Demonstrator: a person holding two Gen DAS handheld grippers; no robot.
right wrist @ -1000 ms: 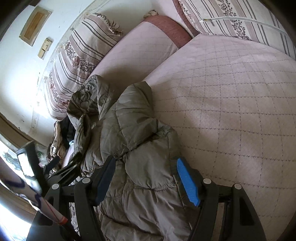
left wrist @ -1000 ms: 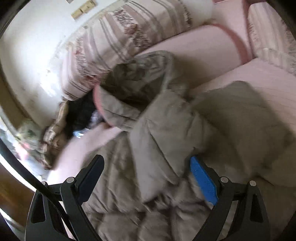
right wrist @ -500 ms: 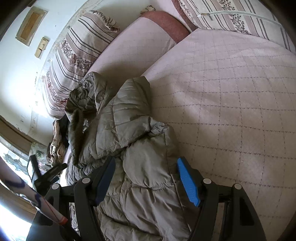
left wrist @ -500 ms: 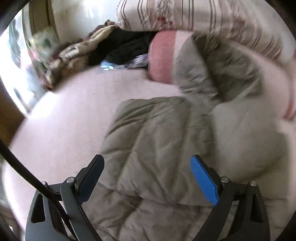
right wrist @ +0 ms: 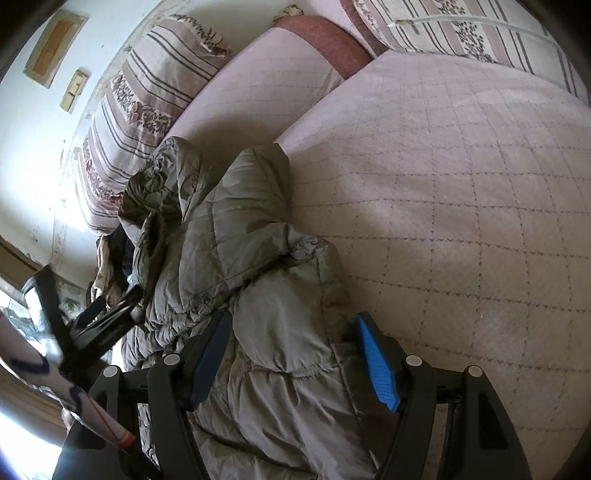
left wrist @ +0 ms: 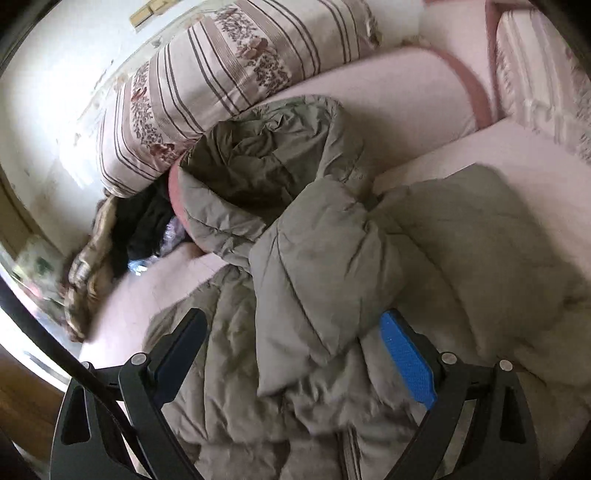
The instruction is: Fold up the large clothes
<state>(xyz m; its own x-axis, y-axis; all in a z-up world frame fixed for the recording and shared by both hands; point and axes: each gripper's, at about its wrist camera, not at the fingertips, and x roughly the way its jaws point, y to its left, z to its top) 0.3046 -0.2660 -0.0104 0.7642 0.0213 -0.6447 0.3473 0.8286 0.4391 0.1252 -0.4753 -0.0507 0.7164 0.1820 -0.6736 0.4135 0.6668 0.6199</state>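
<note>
Your olive puffer jacket (left wrist: 325,280) lies crumpled on the pink quilted bed cover (right wrist: 461,206), its hood (left wrist: 266,162) propped against the long pink bolster (left wrist: 388,99) beyond the jacket. Your left gripper (left wrist: 295,350) hangs over the jacket's lower part, fingers spread wide, gripping nothing. Your right gripper (right wrist: 295,354) straddles a folded sleeve (right wrist: 288,325) with fingers wide apart, pads not pressing it. To the jacket's right, the cover is bare up to the striped pillow (right wrist: 461,33). To its left, a pile of dark clothes (left wrist: 144,229) crowds the bed's edge.
</note>
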